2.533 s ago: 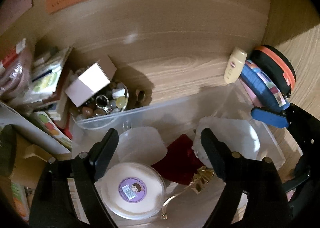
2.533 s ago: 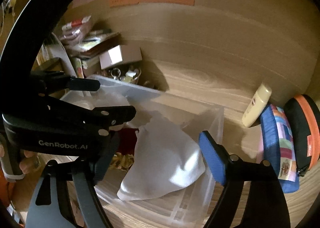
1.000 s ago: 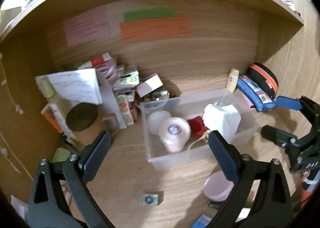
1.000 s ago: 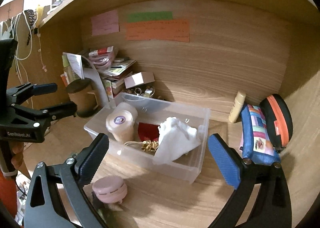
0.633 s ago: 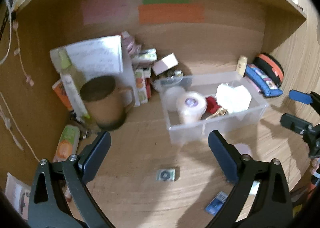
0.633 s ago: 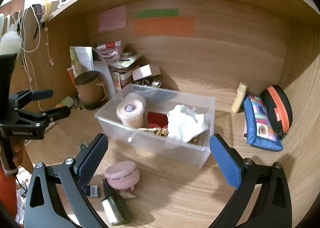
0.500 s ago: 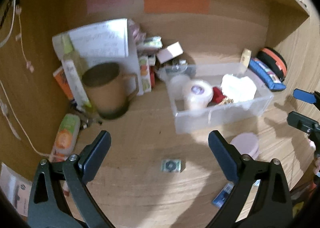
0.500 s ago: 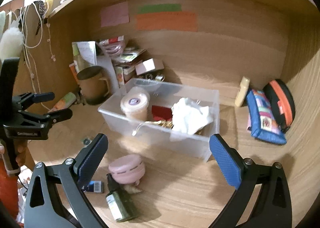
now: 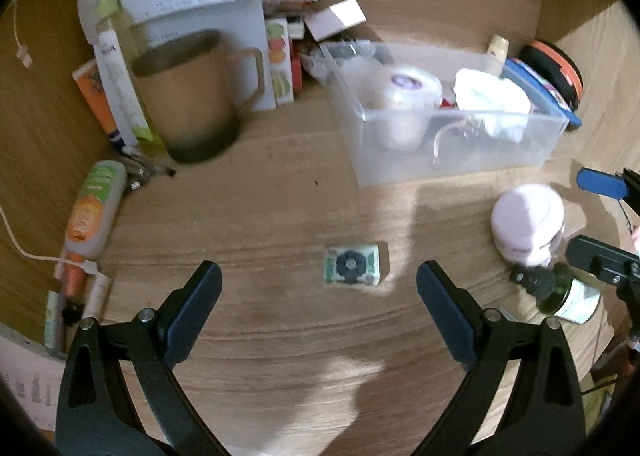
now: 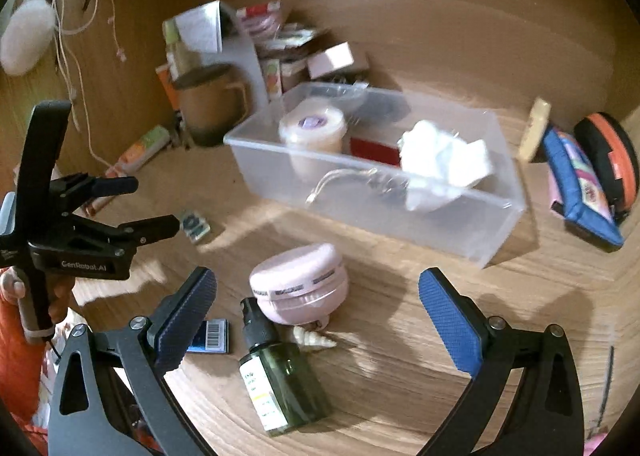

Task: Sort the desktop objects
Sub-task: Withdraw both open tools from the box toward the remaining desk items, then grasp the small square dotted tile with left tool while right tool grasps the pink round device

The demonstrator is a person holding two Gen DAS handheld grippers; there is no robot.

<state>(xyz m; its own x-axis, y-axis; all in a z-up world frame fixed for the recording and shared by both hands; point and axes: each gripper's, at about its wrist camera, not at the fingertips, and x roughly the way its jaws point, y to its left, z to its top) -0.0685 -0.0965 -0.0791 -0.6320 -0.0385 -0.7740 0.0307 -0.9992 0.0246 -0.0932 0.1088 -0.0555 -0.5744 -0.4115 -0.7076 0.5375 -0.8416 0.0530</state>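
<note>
Wooden table (image 9: 260, 208) is showing a small packet (image 9: 351, 265) between the left gripper's (image 9: 318, 298) released jaws, while only the right gripper's (image 10: 316, 304) view, jaws equally spread, is revealing a seashell (image 10: 312, 339).

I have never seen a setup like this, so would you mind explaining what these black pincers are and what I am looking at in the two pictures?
They are hand-held two-finger grippers, one per hand, each carrying a fisheye camera looking along its fingers. The left gripper and right gripper are both open and hold nothing. In the right view you also see the left gripper from the side. On the wooden desk lie a small square packet, a pink round case, a dark green spray bottle on its side, and a clear plastic bin containing a white tub and crumpled white cloth.
</note>
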